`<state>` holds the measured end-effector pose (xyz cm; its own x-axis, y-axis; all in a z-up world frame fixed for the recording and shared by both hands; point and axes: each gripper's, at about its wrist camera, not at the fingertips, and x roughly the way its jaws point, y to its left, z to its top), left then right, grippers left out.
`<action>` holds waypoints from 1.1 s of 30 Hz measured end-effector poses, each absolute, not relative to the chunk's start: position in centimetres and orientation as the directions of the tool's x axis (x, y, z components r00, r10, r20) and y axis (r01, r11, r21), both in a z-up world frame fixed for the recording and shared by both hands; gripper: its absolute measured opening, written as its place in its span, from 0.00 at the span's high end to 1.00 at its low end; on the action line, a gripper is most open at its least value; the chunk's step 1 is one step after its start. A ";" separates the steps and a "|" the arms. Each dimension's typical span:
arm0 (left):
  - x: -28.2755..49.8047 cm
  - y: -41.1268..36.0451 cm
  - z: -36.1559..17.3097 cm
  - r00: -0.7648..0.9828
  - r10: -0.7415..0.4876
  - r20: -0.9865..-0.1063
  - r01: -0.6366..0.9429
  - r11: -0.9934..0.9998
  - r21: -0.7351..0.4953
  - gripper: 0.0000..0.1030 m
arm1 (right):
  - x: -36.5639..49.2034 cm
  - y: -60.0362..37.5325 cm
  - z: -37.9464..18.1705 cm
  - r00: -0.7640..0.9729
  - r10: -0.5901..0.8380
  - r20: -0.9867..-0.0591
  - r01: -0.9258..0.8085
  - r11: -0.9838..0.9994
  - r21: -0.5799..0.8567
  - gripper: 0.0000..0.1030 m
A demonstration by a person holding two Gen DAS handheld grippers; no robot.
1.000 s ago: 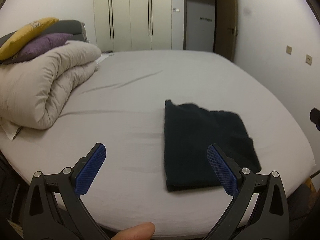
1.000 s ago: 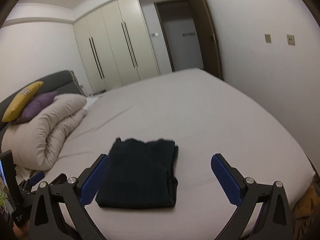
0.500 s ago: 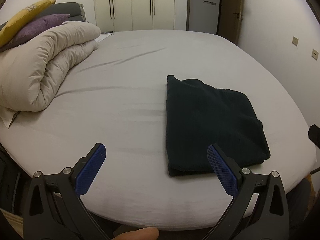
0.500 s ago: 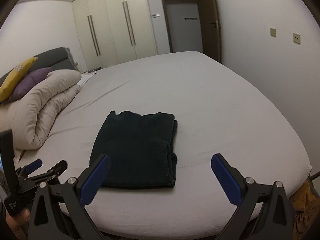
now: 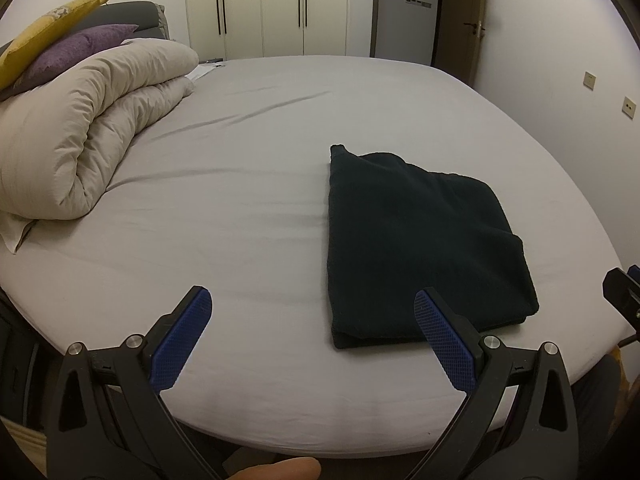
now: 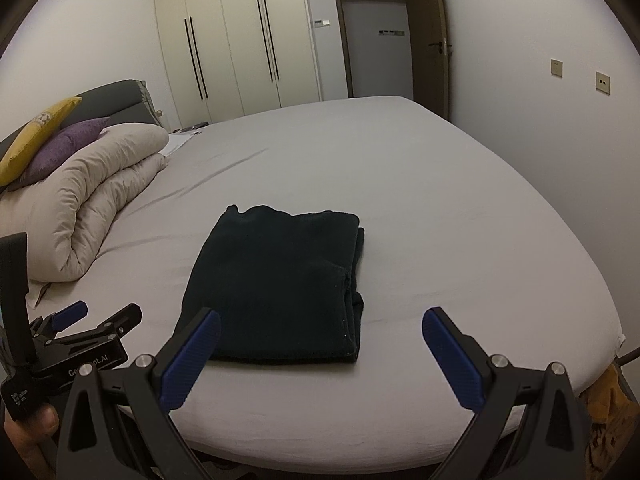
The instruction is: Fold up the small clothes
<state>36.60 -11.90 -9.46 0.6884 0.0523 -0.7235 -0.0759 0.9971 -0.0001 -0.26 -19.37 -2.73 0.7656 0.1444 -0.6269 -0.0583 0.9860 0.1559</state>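
Observation:
A dark, nearly black garment (image 5: 420,240) lies folded into a flat rectangle on the grey bed sheet (image 5: 240,184), near the front right edge. In the right wrist view the same garment (image 6: 276,284) sits just ahead of the fingers. My left gripper (image 5: 310,334) hovers open over the sheet's front edge, to the left of the garment, with nothing between its blue pads. My right gripper (image 6: 320,354) is open too, above the garment's near edge and holding nothing. The left gripper (image 6: 72,344) also shows at the lower left of the right wrist view, held by a hand.
A rolled beige duvet (image 5: 80,140) with purple (image 5: 80,46) and yellow (image 5: 48,28) pillows fills the bed's left side. Wardrobe doors (image 6: 228,48) and a room door (image 6: 376,36) stand behind. A wall with sockets (image 6: 580,76) runs along the right.
Both grippers have tilted down and come closer over the bed, so the garment looms larger. The garment itself has not moved, and both grippers stayed open.

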 end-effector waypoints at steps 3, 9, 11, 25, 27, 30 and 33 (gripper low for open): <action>36.6 -11.9 -9.6 0.686 0.050 -0.726 -0.076 0.997 -0.003 0.00 | -0.3 -19.3 -2.8 0.764 0.145 -0.629 -0.062 0.986 0.153 0.00; 36.7 -11.8 -9.5 0.686 0.049 -0.726 -0.075 0.997 -0.003 0.00 | -0.3 -19.2 -2.8 0.763 0.144 -0.630 -0.060 0.986 0.153 0.00; 36.6 -11.8 -9.6 0.686 0.047 -0.726 -0.074 0.997 -0.006 0.00 | -0.3 -19.2 -2.8 0.763 0.144 -0.630 -0.060 0.987 0.152 0.00; 36.6 -11.7 -9.7 0.682 0.043 -0.730 -0.075 0.997 -0.012 0.00 | -0.3 -19.2 -2.9 0.760 0.147 -0.633 -0.062 0.986 0.154 0.00; 36.7 -11.7 -9.8 0.681 0.042 -0.731 -0.074 0.997 -0.011 0.00 | -0.3 -19.2 -2.9 0.760 0.147 -0.633 -0.062 0.986 0.154 0.00; 36.7 -11.8 -9.8 0.679 0.040 -0.733 -0.073 0.997 -0.014 0.00 | -0.3 -19.3 -3.0 0.760 0.147 -0.633 -0.062 0.986 0.153 0.00; 36.8 -11.6 -9.8 0.678 0.040 -0.734 -0.075 0.997 -0.015 0.00 | -0.3 -19.2 -3.0 0.759 0.147 -0.634 -0.061 0.986 0.155 0.00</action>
<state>36.78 -11.64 -9.76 0.6782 0.0400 -0.7338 -0.0746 0.9971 -0.0146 -0.28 -19.23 -3.01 0.7593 0.1470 -0.6339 -0.0614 0.9860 0.1550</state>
